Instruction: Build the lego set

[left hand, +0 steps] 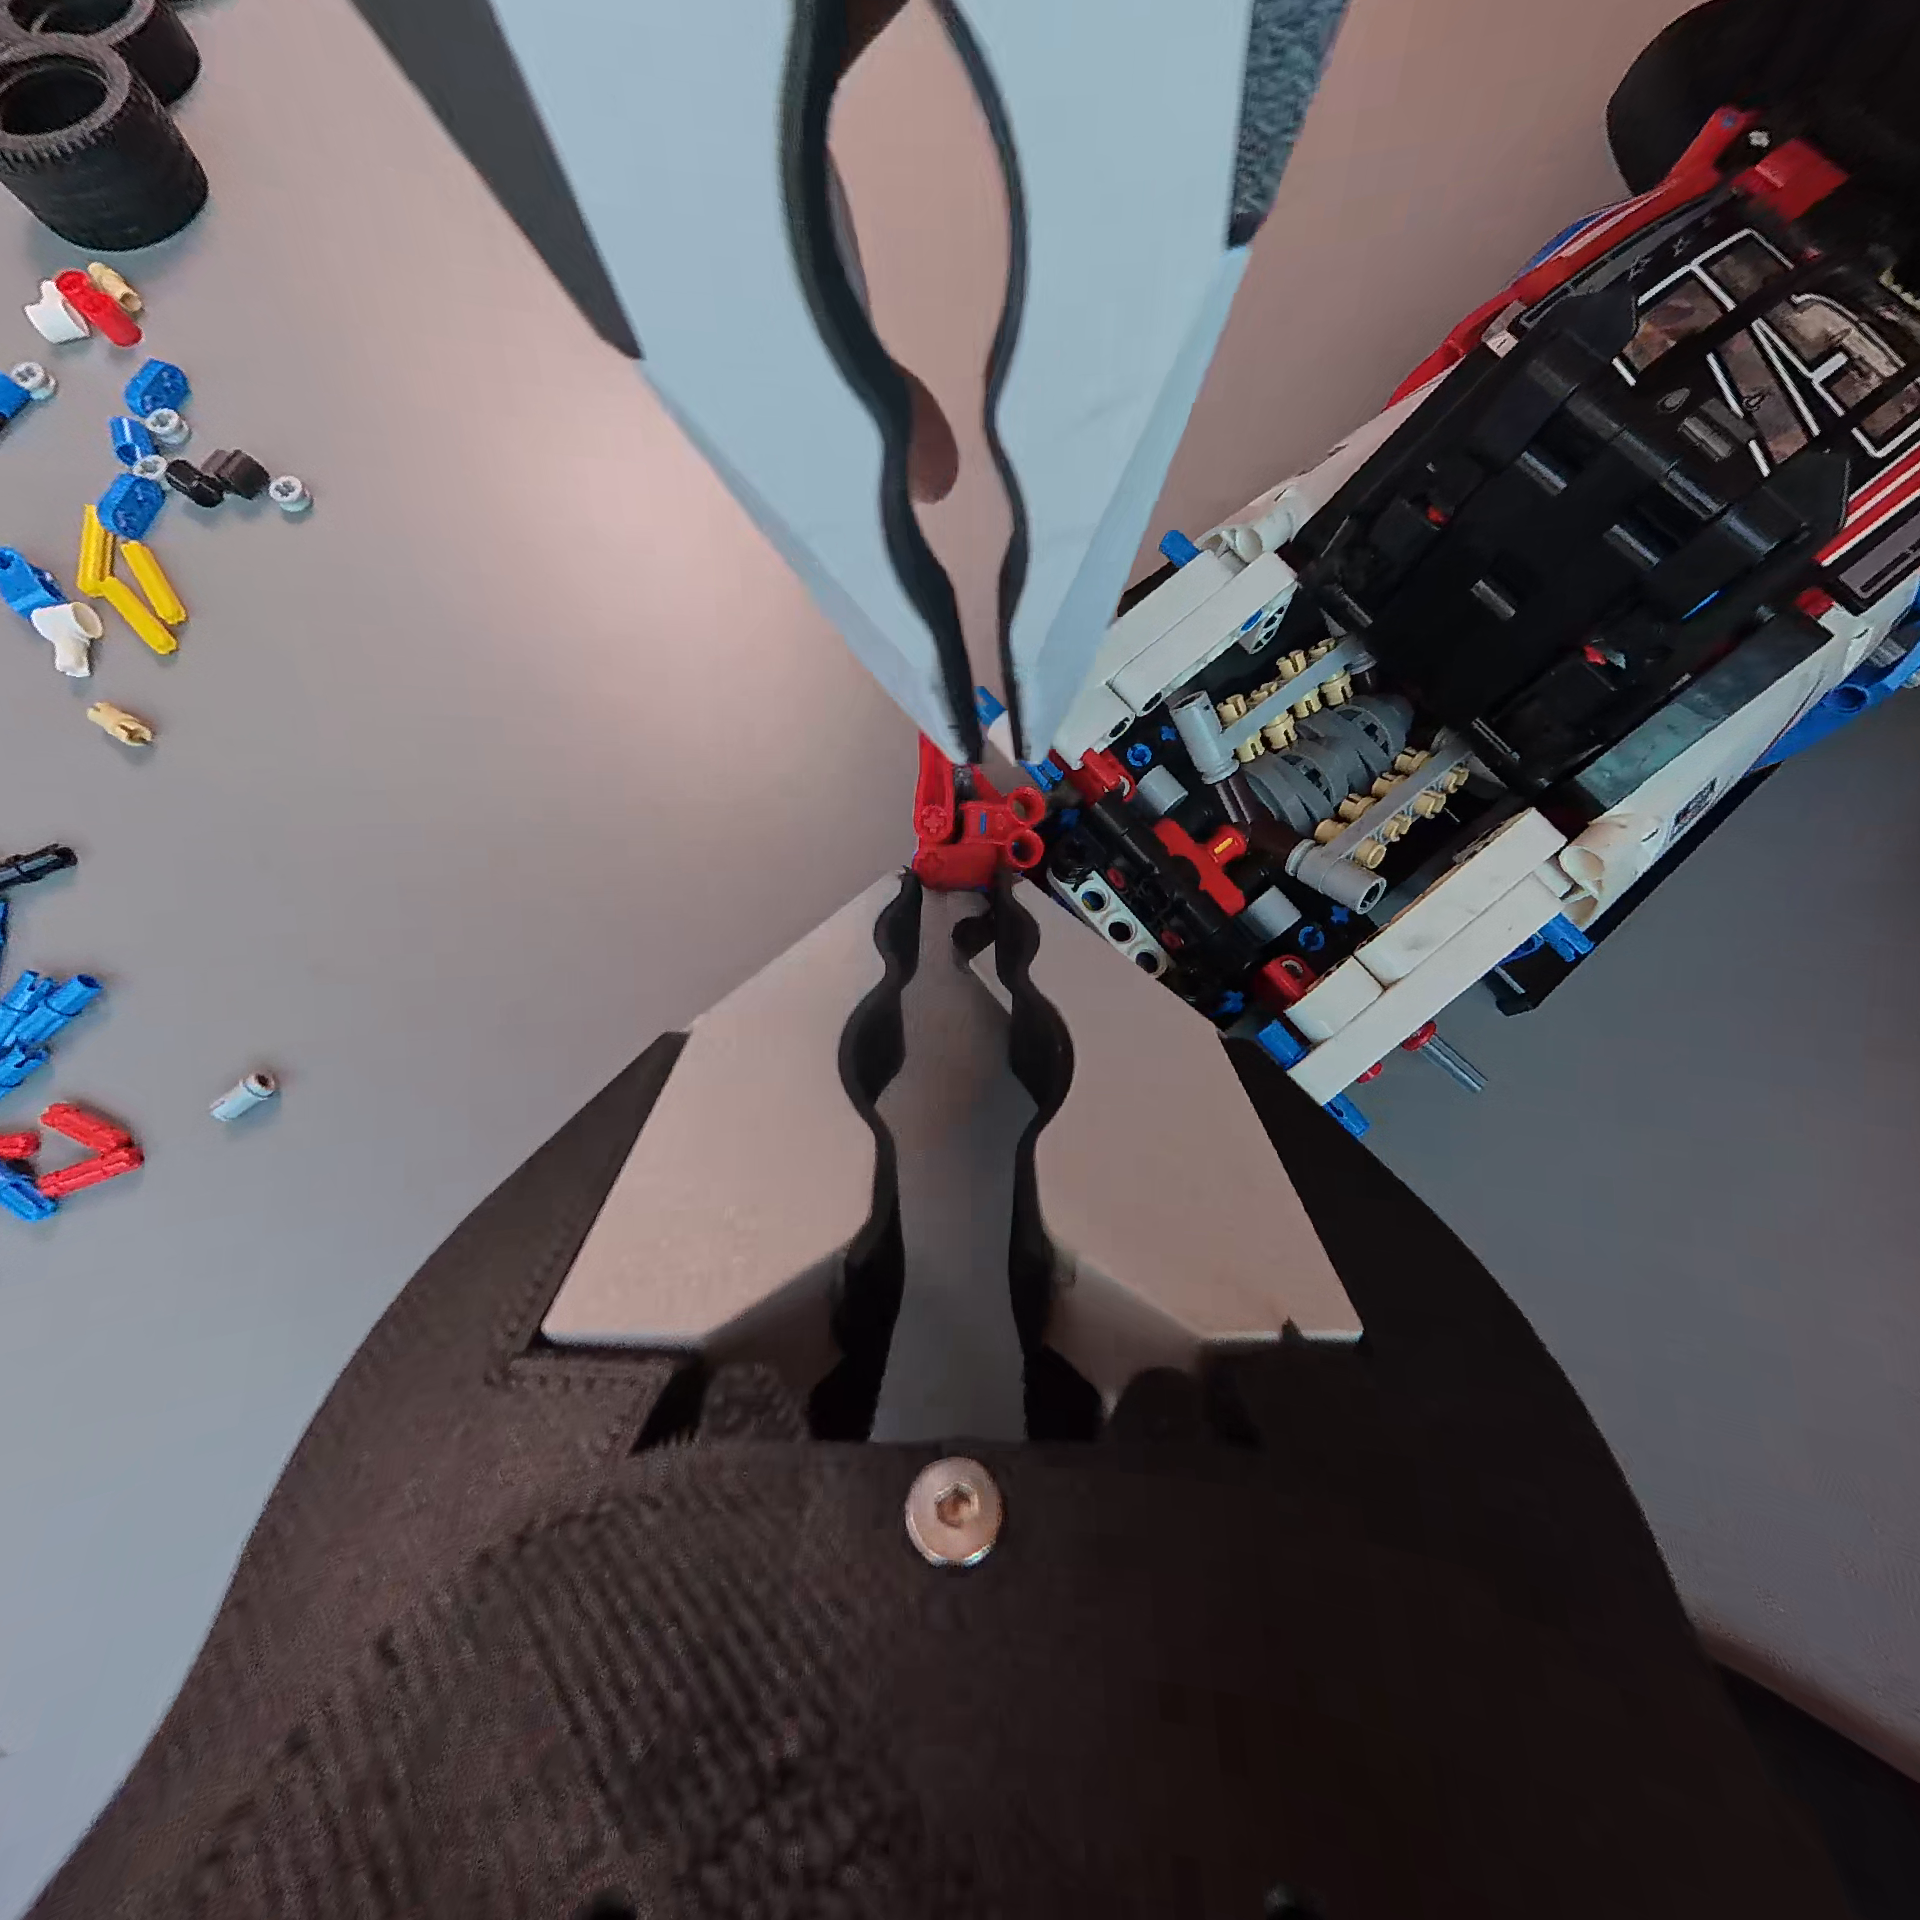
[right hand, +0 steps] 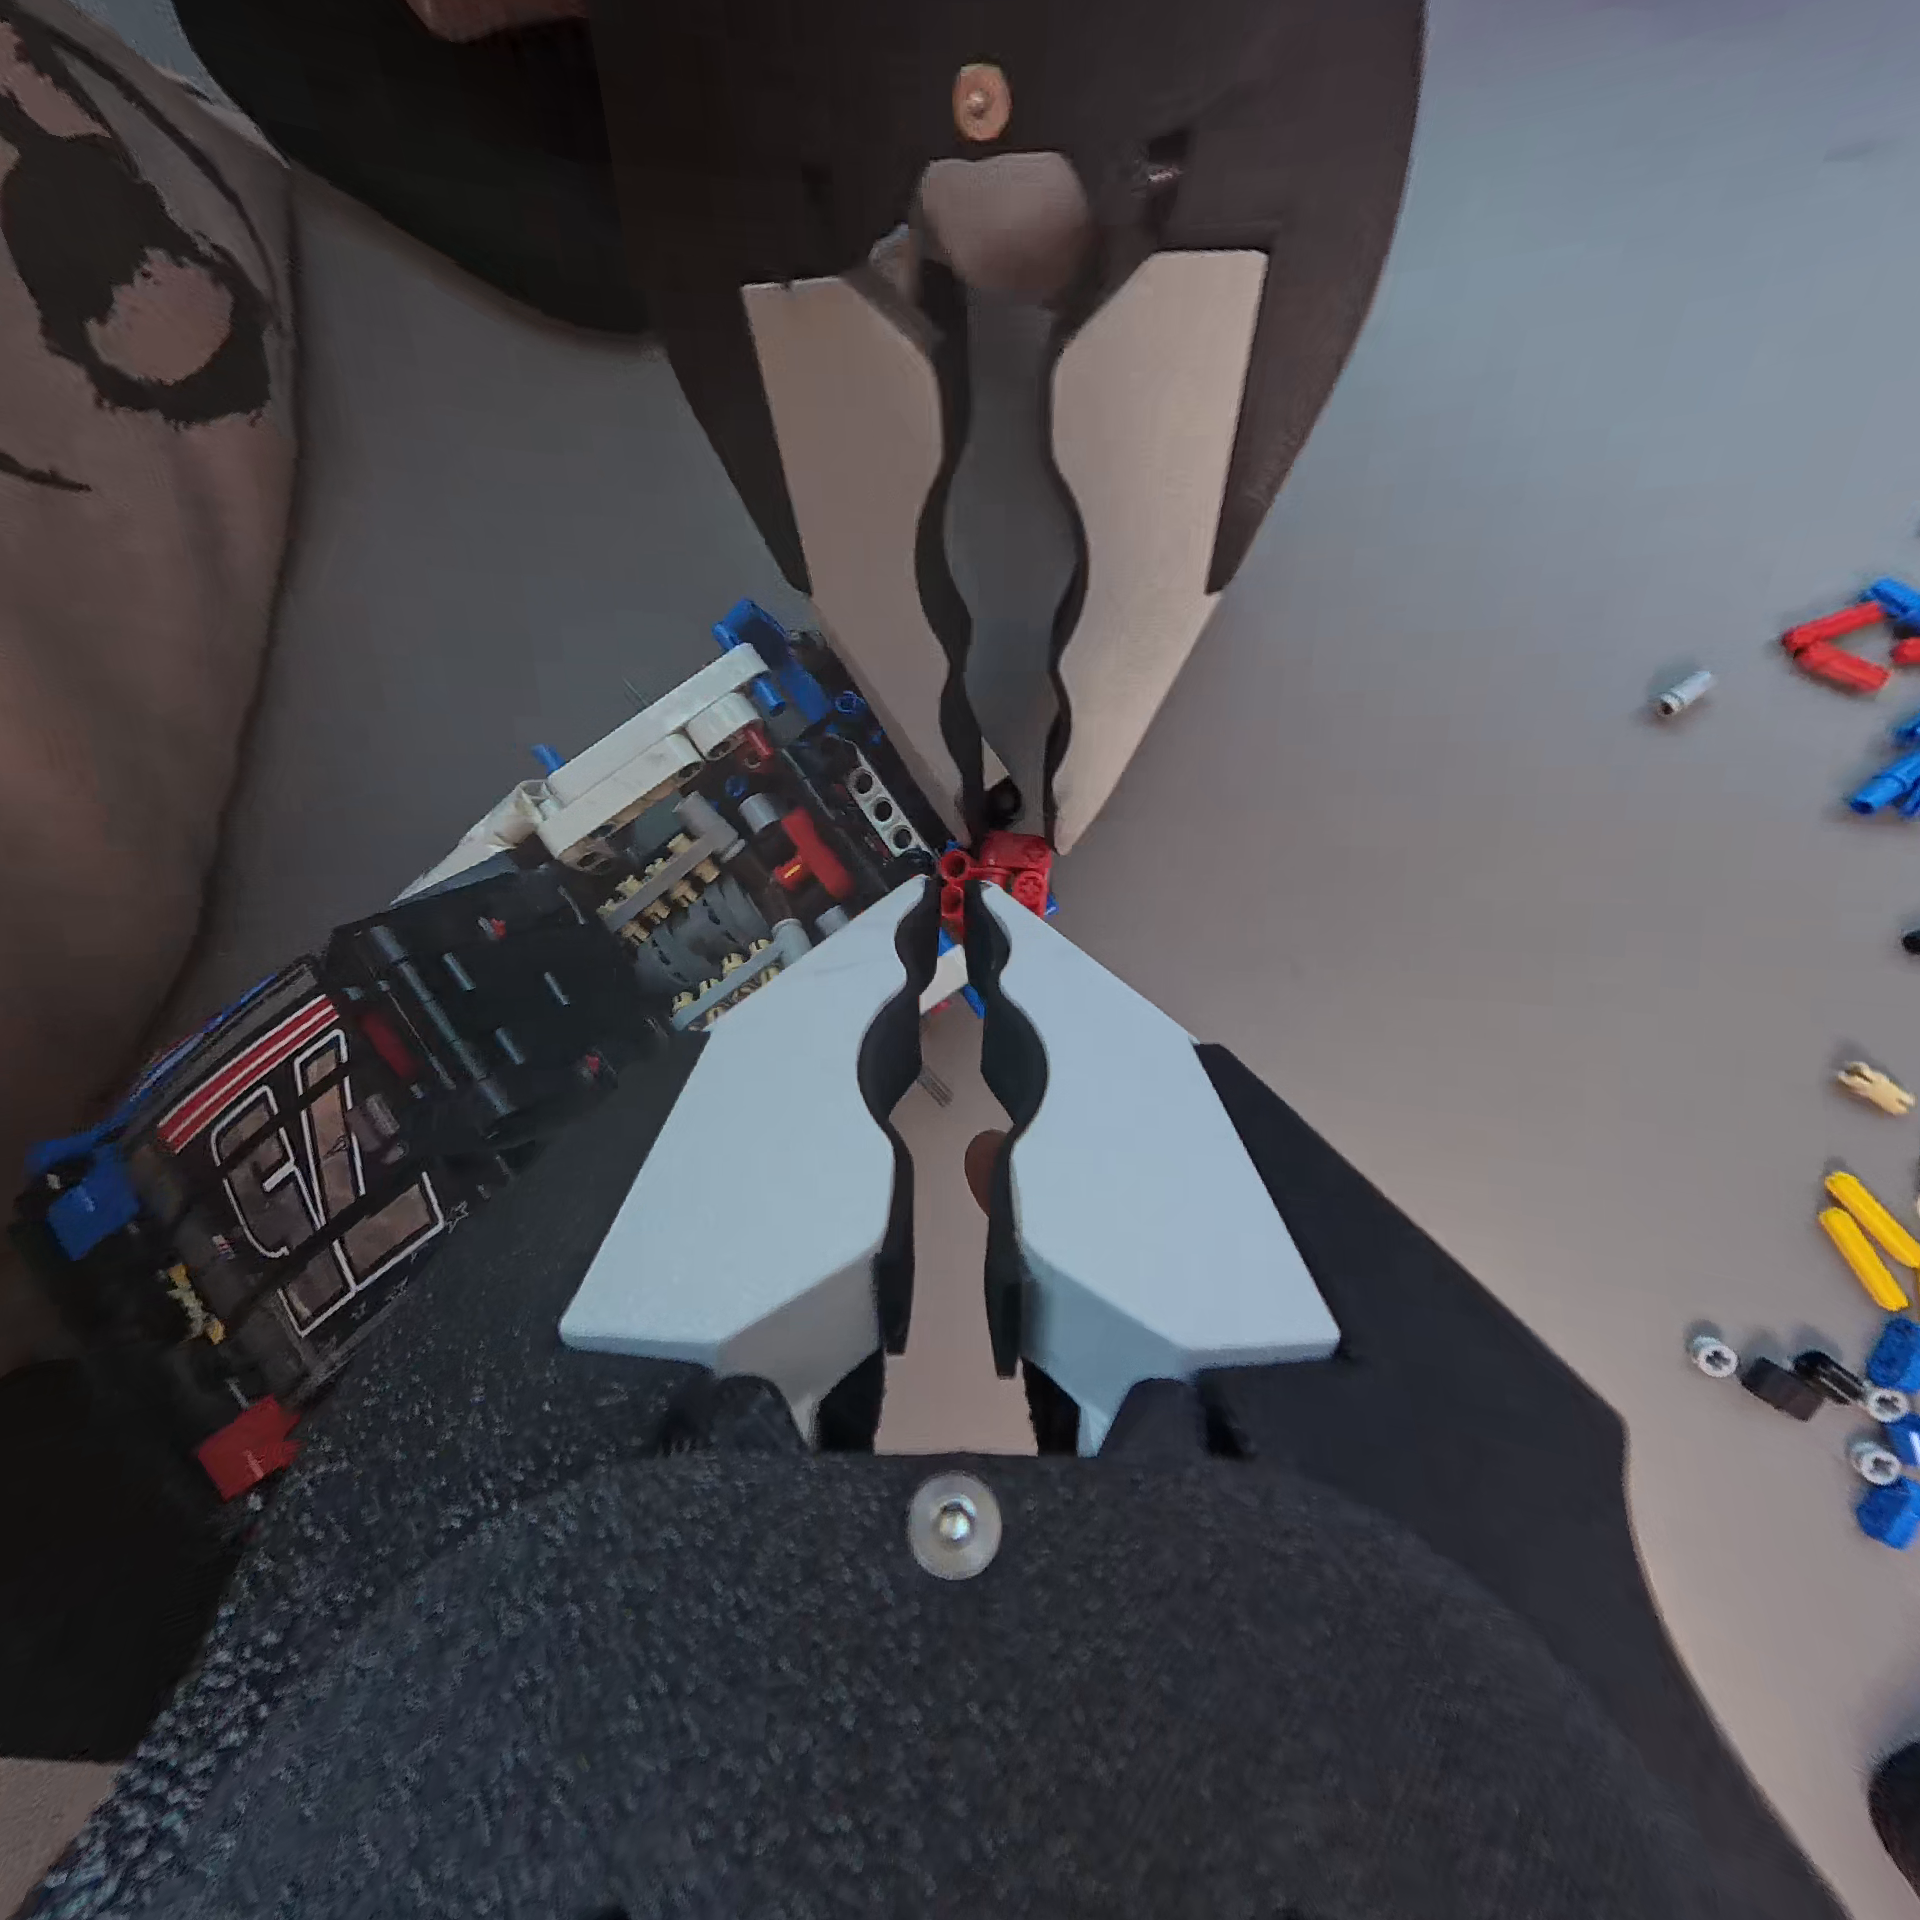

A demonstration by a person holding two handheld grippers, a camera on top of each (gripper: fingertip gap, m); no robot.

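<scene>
A small red Lego assembly (left hand: 971, 826) is held in the air between both grippers, right at the open engine end of the white, black and blue Lego car (left hand: 1507, 644). My left gripper (left hand: 956, 888), dark with beige finger faces, is shut on the assembly's near end. My right gripper (left hand: 992, 746), light blue, comes from the opposite side and is shut on its far end. In the right wrist view the right gripper (right hand: 953, 899) pinches the red assembly (right hand: 1003, 860), with the left gripper (right hand: 1013, 821) opposite and the car (right hand: 468, 1039) to the left.
Loose blue, red, yellow and tan pieces (left hand: 125, 540) lie scattered on the grey table (left hand: 468, 831) to the left of the car, with black tyres (left hand: 94, 135) at the far left. In the right wrist view, a person's patterned garment (right hand: 135, 312) is behind the car. My two grippers' fingertips are within a few centimetres of each other.
</scene>
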